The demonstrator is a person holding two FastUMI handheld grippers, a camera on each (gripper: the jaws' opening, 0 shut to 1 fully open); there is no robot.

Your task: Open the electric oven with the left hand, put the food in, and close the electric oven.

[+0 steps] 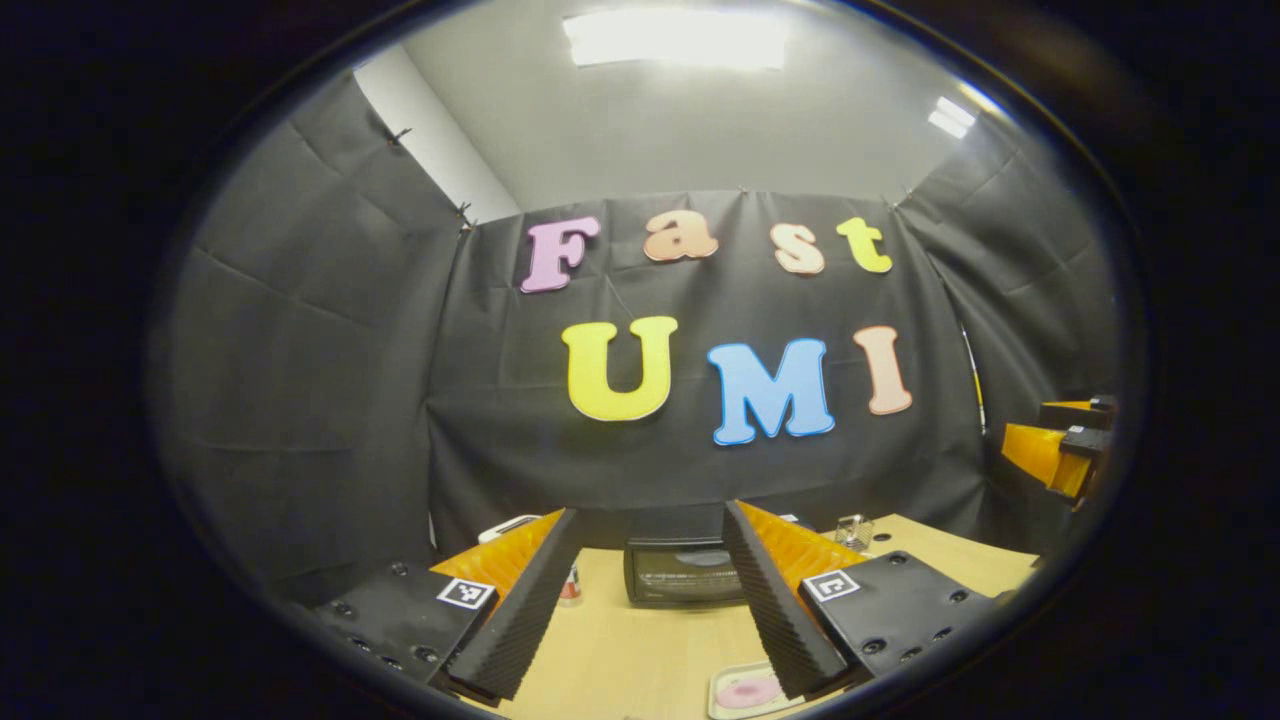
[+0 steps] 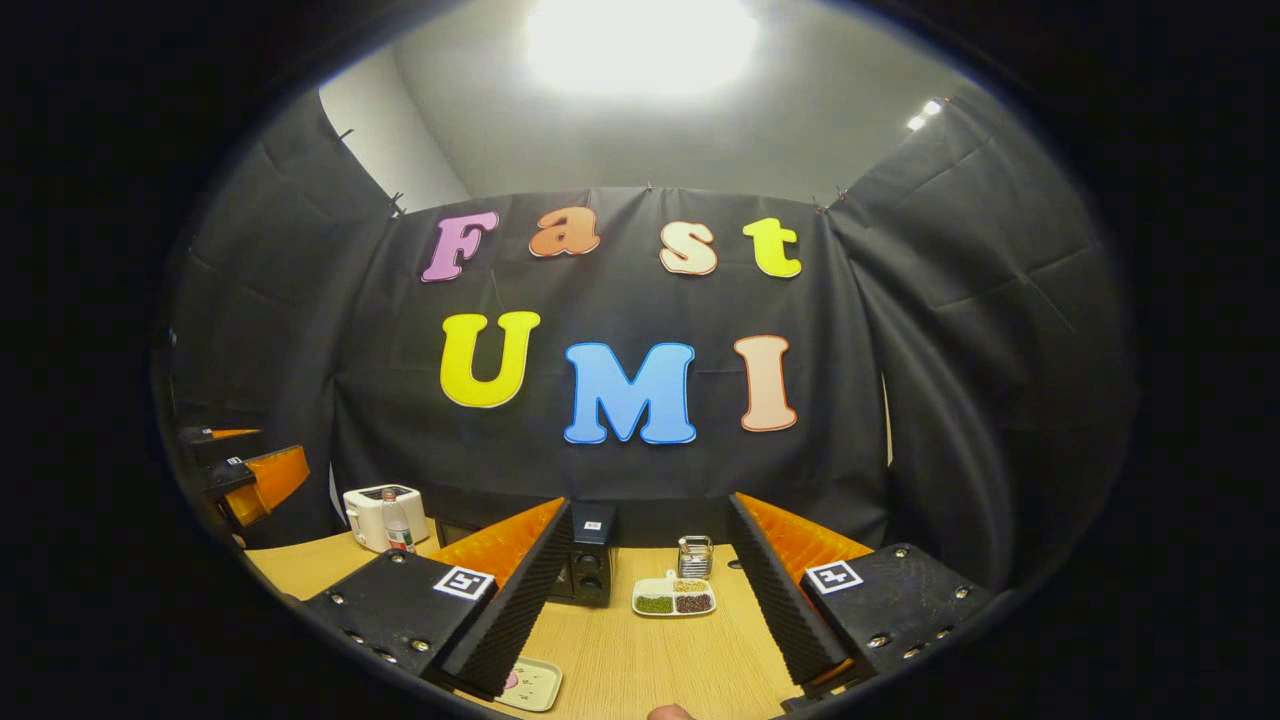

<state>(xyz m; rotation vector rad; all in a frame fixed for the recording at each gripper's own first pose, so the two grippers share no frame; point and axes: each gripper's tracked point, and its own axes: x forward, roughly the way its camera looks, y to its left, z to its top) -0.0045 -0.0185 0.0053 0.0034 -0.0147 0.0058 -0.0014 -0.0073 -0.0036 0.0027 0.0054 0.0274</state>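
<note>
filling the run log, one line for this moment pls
stage: pre-open | oven: door shut | left gripper: open, empty | right gripper: open, empty | food tray: on table

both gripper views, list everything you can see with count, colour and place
electric oven: 1, black, far side of table, door closed
table: 1, light wood
plate of food: 1, pale with pink item, near table edge
white appliance: 1, far left of table
bottle: 1, clear, in front of white appliance
divided dish: 1, white, beside oven
small metal rack: 1, behind dish
left gripper: 1, open, held above table
right gripper: 1, open, held above table
</note>
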